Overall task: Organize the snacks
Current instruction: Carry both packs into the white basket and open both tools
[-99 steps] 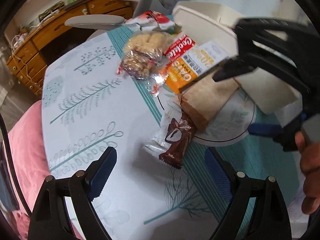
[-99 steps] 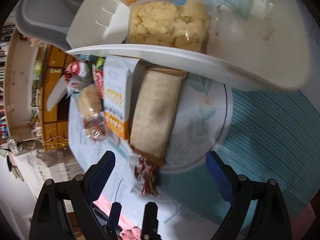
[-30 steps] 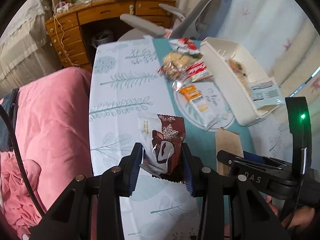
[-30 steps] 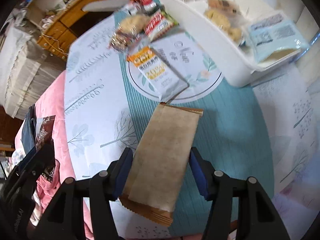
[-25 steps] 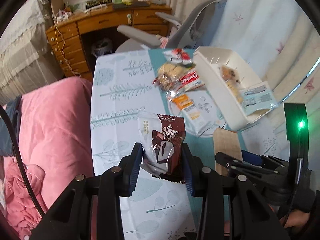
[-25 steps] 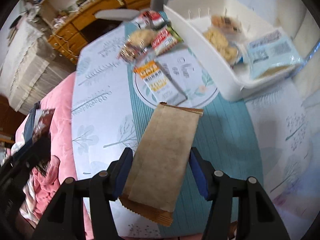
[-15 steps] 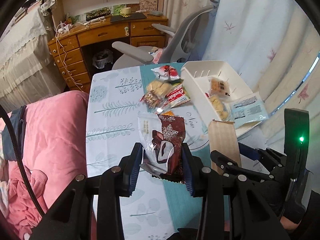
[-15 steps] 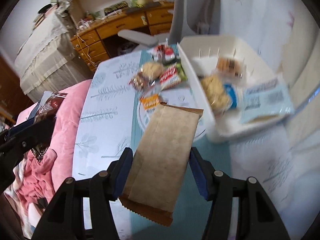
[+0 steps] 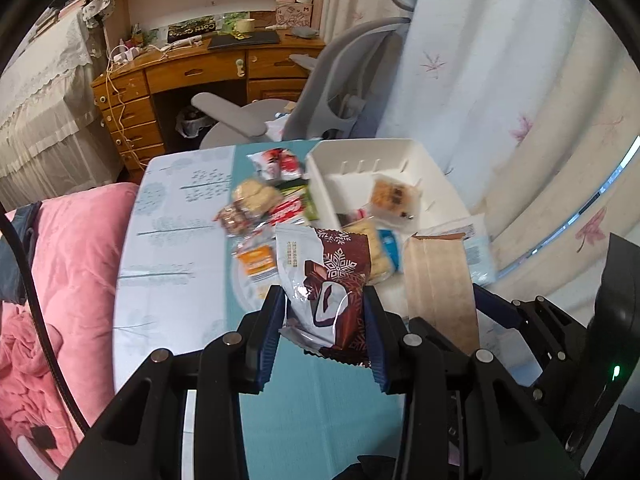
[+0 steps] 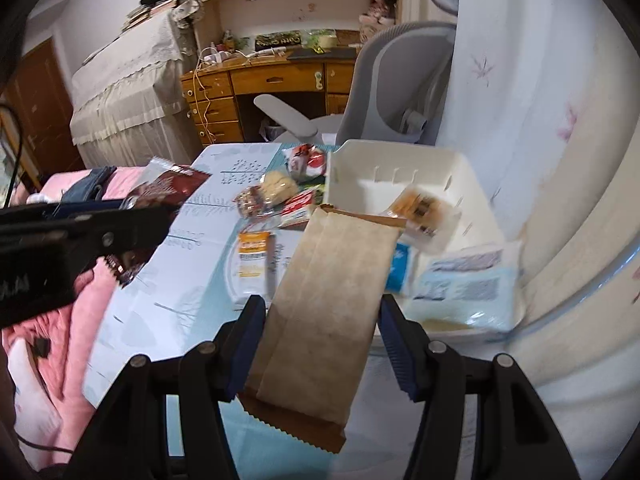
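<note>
Your left gripper point(image 9: 325, 322) is pinching the brown chocolate-snack packet point(image 9: 332, 292) between both pads, holding it in the air on the near side of the white bin point(image 9: 316, 178). Your right gripper point(image 10: 320, 334) is clamping the tan paper packet point(image 10: 332, 296) by its long edges, just short of the bin. The bin is holding a clear-wrapped cake point(image 10: 420, 210) and a pale blue packet point(image 10: 468, 286). Loose snacks point(image 9: 256, 204) are lying left of it.

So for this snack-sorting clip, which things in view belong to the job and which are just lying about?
Part of the job:
- left gripper, shut on the chocolate snack packet
- right gripper, shut on the brown paper packet
- white bin
- orange snack bar

Just lying about:
- grey office chair
- wooden desk
- pink blanket
</note>
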